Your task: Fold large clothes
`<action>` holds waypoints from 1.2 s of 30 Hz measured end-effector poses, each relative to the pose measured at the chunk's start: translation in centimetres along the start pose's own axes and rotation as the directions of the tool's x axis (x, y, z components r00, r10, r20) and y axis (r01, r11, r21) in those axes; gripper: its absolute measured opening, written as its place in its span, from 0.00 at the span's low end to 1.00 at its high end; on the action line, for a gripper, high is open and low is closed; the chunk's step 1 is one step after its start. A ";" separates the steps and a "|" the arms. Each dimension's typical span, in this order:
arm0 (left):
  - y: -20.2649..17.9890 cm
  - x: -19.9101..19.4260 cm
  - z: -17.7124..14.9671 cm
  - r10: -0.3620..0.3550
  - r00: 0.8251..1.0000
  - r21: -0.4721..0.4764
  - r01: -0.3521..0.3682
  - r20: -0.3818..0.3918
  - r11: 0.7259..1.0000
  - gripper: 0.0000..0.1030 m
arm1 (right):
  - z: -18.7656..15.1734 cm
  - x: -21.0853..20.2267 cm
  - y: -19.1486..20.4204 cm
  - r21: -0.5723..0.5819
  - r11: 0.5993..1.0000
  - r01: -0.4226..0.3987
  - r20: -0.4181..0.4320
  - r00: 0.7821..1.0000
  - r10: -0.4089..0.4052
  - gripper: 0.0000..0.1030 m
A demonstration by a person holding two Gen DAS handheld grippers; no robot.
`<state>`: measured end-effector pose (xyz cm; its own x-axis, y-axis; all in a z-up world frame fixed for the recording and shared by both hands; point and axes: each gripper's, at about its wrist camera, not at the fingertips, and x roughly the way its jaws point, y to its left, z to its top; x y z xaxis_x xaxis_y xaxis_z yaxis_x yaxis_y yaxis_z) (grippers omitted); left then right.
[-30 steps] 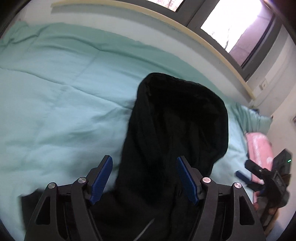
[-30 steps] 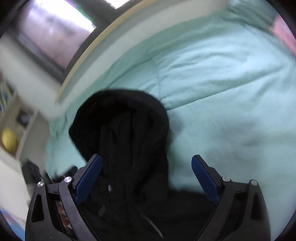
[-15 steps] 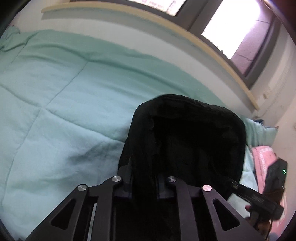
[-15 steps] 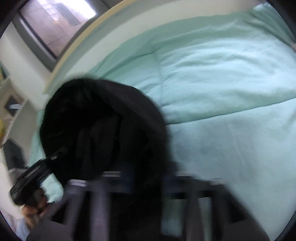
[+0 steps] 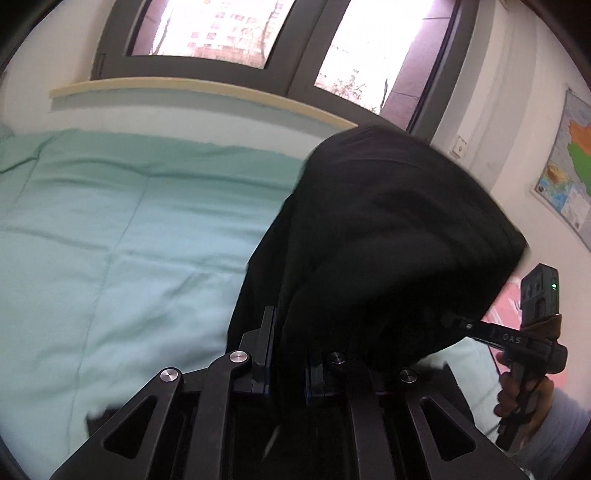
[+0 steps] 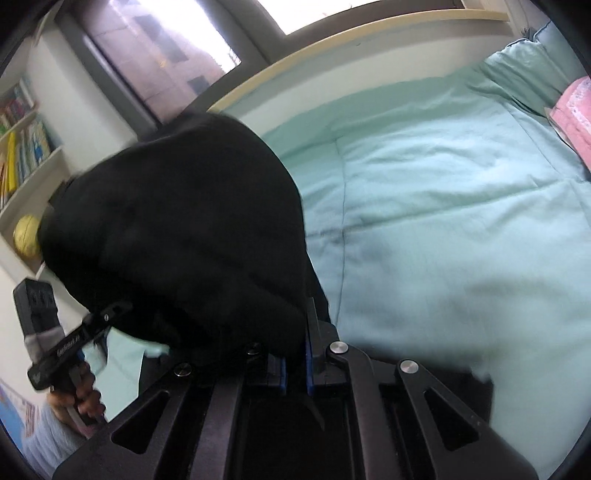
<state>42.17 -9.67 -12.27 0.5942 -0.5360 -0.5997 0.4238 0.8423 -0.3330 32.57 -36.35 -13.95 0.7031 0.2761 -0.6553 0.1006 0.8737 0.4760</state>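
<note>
Currently, step: we are lifting the black garment [image 5: 388, 236] off the mint-green quilt [image 5: 110, 229], apparently to swing its hood end over for a fold.
Left gripper [image 5: 286, 369]: we are seeing its jaws pressed together, pinching black cloth between the blue pads.
Right gripper [image 6: 295, 365]: we are seeing the same, jaws nearly together on a fold of the garment.
Garment position: it is bulging up between the 2 grippers, raised above the quilt; its lower part is trailing out of sight under the tools.
Handling: we are judging it soft, thick and fairly heavy, so it is sagging and bunching instead of hanging flat.
Hold points: we are favouring the 2 shoulder seams or hem corners; thick layers are resisting slip better than a thin edge.
Risk: uneven pull is likely to twist the hood.
Surroundings: window [image 5: 221, 33] behind; pink pillow [image 6: 572, 110] at the bed's far side.
</note>
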 end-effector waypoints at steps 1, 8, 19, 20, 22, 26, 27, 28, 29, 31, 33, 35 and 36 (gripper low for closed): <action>0.5 -0.7 -0.6 0.005 1.000 -0.017 -0.005 -0.014 1.000 0.11 | -1.1 -0.8 0.1 -0.004 1.000 0.000 -0.019 1.000 0.000 0.09; 2.8 -3.6 -7.2 0.062 0.984 -0.069 -0.074 -0.168 0.995 0.24 | -7.2 -3.0 1.0 -0.042 0.999 -0.003 -0.154 0.988 -0.004 0.18; 5.9 -9.1 -12.8 0.270 0.888 -0.058 -0.313 -0.373 0.948 0.62 | -13.3 -7.1 2.5 -0.233 0.969 0.085 -0.342 0.925 -0.164 0.78; 6.0 -10.3 -12.4 0.242 0.903 -0.085 -0.290 -0.355 0.953 0.62 | -13.4 -8.0 2.8 -0.247 0.966 0.071 -0.344 0.926 -0.156 0.78; 5.5 -11.4 -11.4 0.195 0.924 -0.093 -0.237 -0.328 0.967 0.62 | -13.2 -8.6 3.4 -0.273 0.961 0.048 -0.352 0.925 -0.146 0.78; 3.0 -11.3 -8.8 0.159 0.948 -0.077 -0.187 -0.275 0.979 0.62 | -11.1 -8.8 7.0 -0.332 0.943 0.005 -0.312 0.943 -0.115 0.78; 1.6 -11.3 -8.1 0.159 0.955 -0.049 -0.177 -0.250 0.983 0.62 | -10.6 -8.8 8.1 -0.363 0.932 0.004 -0.289 0.950 -0.117 0.78; 0.1 -11.6 -8.0 0.139 0.964 -0.016 -0.147 -0.227 0.989 0.62 | -10.2 -8.2 8.9 -0.391 0.920 0.003 -0.274 0.954 -0.120 0.78; -0.9 -11.5 -7.7 0.101 0.971 0.016 -0.100 -0.217 0.995 0.63 | -10.0 -8.0 10.1 -0.440 0.898 -0.001 -0.258 0.958 -0.125 0.78; -3.6 -10.8 -6.6 -0.028 0.971 0.107 0.055 -0.239 0.993 0.65 | -9.8 -7.2 12.1 -0.524 0.852 -0.015 -0.249 0.959 -0.136 0.78; -5.6 -9.6 -6.1 -0.077 0.957 0.194 0.135 -0.278 0.972 0.68 | -10.2 -5.7 13.0 -0.581 0.813 -0.031 -0.256 0.956 -0.146 0.78; -7.1 -8.0 -5.7 -0.038 0.951 0.275 0.126 -0.306 0.953 0.68 | -10.2 -4.3 14.1 -0.628 0.777 -0.043 -0.250 0.957 -0.149 0.78; -7.5 -6.9 -5.6 -0.011 0.949 0.310 0.114 -0.316 0.944 0.68 | -10.1 -3.5 14.4 -0.646 0.763 -0.040 -0.244 0.957 -0.157 0.78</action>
<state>31.13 -11.96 -9.71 0.3432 -0.5000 -0.7951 0.6797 0.7164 -0.1572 24.43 -20.64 -10.72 0.4853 0.2250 -0.8449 -0.4057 0.9139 0.0103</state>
